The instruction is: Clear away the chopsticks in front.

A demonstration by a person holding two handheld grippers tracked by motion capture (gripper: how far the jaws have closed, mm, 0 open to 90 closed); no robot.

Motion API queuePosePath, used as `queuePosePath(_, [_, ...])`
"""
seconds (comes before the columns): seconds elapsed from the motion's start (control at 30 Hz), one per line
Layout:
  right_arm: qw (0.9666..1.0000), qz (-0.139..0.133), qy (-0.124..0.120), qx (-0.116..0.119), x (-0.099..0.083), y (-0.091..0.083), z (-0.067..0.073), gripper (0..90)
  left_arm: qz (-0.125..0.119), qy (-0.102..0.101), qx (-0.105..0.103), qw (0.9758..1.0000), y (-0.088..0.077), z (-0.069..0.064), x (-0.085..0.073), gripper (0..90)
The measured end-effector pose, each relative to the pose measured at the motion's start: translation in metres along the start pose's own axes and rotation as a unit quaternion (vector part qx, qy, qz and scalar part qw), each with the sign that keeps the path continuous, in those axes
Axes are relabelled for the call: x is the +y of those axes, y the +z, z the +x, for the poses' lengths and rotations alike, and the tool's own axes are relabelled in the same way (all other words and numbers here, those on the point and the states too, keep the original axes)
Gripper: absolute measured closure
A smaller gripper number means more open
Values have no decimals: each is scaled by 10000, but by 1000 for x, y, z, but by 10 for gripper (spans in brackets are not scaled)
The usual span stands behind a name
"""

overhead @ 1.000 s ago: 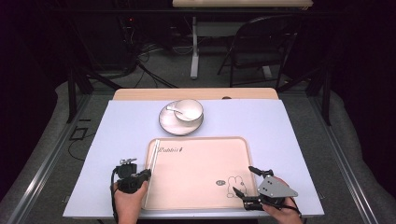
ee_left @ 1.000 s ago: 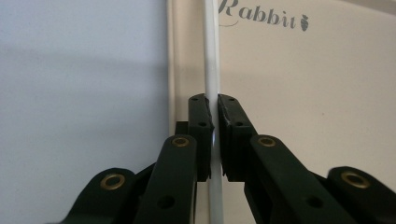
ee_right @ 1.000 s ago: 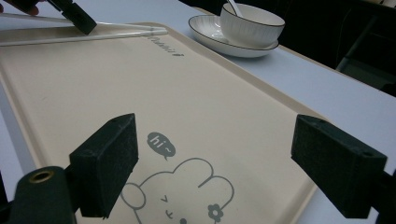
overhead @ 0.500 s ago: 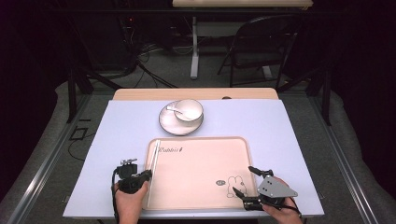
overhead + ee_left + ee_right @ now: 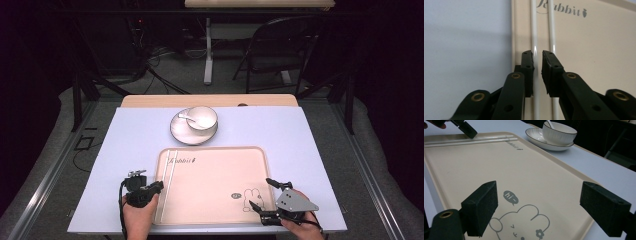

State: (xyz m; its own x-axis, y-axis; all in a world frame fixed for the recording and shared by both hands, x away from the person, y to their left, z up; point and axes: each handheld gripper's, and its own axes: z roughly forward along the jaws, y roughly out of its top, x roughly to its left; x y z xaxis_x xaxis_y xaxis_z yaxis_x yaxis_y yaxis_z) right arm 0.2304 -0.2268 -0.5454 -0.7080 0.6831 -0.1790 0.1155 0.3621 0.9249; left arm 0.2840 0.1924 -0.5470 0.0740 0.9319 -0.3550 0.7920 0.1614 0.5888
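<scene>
Two white chopsticks [image 5: 168, 172] lie side by side along the left edge of a beige tray [image 5: 215, 175]. My left gripper [image 5: 159, 185] is low over their near part. In the left gripper view its jaws [image 5: 537, 53] have just been opening. They stand a little apart astride the left chopstick [image 5: 534, 30], with the pads not pressing it. The other chopstick [image 5: 551, 30] lies just outside the right jaw. My right gripper [image 5: 260, 193] stands wide open at the tray's near right corner, above the rabbit drawing [image 5: 519, 225], with nothing between its fingers.
Beyond the tray a white bowl [image 5: 202, 118] with a spoon [image 5: 186, 118] in it rests on a white plate [image 5: 181, 133]. A pale blue cloth [image 5: 300, 145] covers the table. A chair [image 5: 280, 45] and cables stand on the floor behind.
</scene>
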Motion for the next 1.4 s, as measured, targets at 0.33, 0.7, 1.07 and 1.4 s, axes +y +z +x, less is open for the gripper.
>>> queuePosePath(0.33, [10000, 9, 4, 6, 0, 1, 0, 142, -108, 86, -84, 9999, -3, -2, 1, 621])
queuePosePath(0.7, [10000, 11, -7, 9, 0, 1, 0, 142, -679, 658, -140, 9954, -2, -1, -2, 432])
queuePosePath(1.07, [10000, 1, 7, 12, 0, 0, 0, 141, -771, 867, -24, 9932, -1, -2, 2, 327])
queuePosePath(1.4, [10000, 3, 4, 14, 0, 0, 0, 142, -553, 837, 78, 9949, -1, 1, 7, 339])
